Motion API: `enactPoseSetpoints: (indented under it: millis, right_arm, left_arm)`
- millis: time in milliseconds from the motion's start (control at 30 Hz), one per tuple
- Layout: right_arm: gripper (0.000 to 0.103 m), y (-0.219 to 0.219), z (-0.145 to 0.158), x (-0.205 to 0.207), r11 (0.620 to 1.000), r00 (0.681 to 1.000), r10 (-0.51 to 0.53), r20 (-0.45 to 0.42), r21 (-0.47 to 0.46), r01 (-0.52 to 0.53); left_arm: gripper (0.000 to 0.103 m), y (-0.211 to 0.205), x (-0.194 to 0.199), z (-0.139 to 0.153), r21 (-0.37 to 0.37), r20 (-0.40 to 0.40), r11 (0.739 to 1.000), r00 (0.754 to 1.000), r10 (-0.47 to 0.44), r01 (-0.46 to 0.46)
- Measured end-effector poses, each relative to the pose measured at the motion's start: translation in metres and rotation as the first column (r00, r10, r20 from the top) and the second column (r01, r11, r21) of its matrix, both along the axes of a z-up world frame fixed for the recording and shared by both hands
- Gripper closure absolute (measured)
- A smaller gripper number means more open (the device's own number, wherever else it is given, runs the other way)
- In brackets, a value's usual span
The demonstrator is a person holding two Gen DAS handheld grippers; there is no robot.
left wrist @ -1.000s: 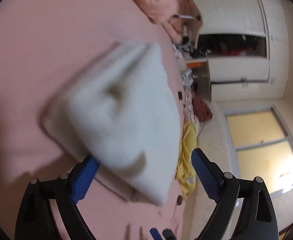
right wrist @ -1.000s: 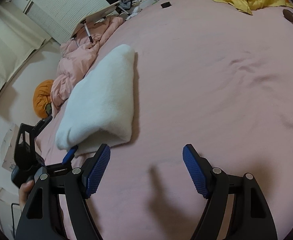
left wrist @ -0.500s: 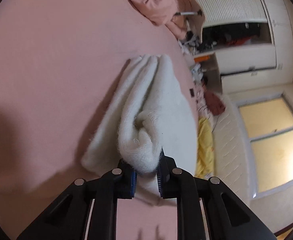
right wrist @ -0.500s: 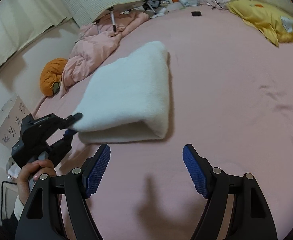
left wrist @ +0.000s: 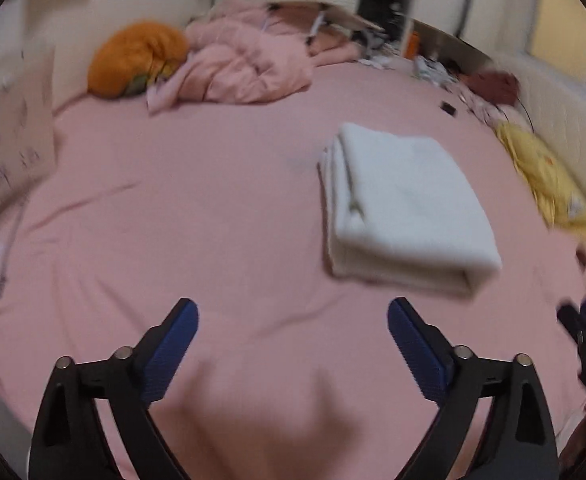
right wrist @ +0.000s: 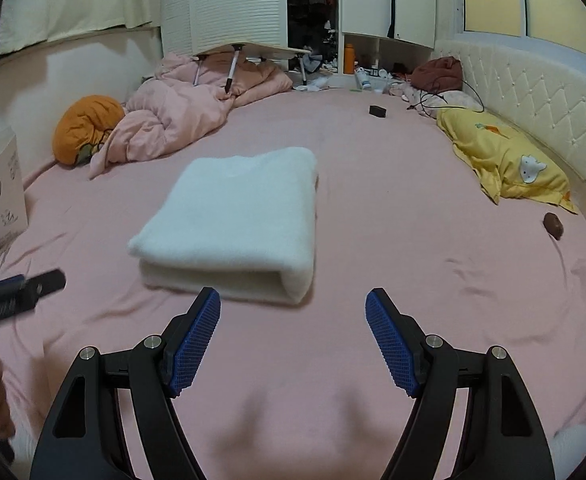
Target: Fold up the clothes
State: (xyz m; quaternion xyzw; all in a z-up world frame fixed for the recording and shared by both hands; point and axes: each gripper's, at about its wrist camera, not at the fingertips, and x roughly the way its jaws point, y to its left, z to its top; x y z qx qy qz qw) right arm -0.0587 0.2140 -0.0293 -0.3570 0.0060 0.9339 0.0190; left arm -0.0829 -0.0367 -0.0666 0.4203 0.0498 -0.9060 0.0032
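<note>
Released since the earlier frame, the folded white garment (left wrist: 405,204) is now left flat on the pink bed (left wrist: 213,240), right of centre. Nearest, the left gripper (left wrist: 293,332) is seen opening, nothing between its jaws. The right gripper (right wrist: 293,320) is held apart, empty, the garment just beyond it.

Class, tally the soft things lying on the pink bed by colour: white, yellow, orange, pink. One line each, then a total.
White: 1, folded white garment
Yellow: 1, yellow pillow
Orange: 1, orange cushion
Pink: 1, crumpled pink duvet
Total: 4
</note>
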Motion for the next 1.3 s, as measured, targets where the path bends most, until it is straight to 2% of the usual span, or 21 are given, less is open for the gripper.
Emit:
enactPoseSetpoints:
  millis: [133,233,333,433,667,933,1133,1300]
  right_arm:
    - [0.027,0.000,-0.015,0.038,1.000,1.000,-0.019,0.001,0.014,0.019]
    - [0.027,0.003,-0.021,0.069,1.000,0.999,-0.025,-0.029,0.012,0.025]
    - [0.027,0.005,-0.014,0.083,0.999,0.998,-0.033,-0.056,0.031,0.035]
    - [0.027,0.007,0.000,0.090,0.999,0.995,-0.049,-0.086,0.006,0.050]
    - [0.027,-0.004,0.012,0.100,0.999,0.992,-0.013,-0.126,0.039,0.018]
    - [0.027,-0.003,0.014,0.101,0.999,0.991,-0.008,-0.132,0.043,0.014]
    - [0.027,0.000,0.013,0.101,0.999,0.992,-0.017,-0.128,0.038,0.022]
    - [0.027,0.004,0.011,0.101,0.999,0.992,-0.025,-0.122,0.026,0.028]
  left_arm:
    - [0.001,0.010,0.045,-0.013,-0.069,-0.020,0.997,1.000,0.017,-0.019]
    - [0.001,0.009,0.084,-0.029,-0.020,-0.021,1.000,1.000,0.016,-0.016]
    - [0.001,0.014,0.091,-0.015,-0.038,-0.048,0.999,0.999,-0.016,0.014]
    - [0.001,0.019,0.101,0.000,-0.049,-0.106,0.998,0.994,-0.039,0.034]
    - [0.001,0.024,0.104,0.009,-0.021,-0.117,0.998,0.991,-0.062,0.060]
    - [0.001,0.041,0.105,0.018,-0.081,-0.153,0.991,0.982,-0.114,0.102]
    - [0.001,0.047,0.106,0.023,-0.112,-0.175,0.989,0.978,-0.112,0.093]
    - [0.000,0.052,0.111,0.032,-0.099,-0.224,0.990,0.968,-0.117,0.097]
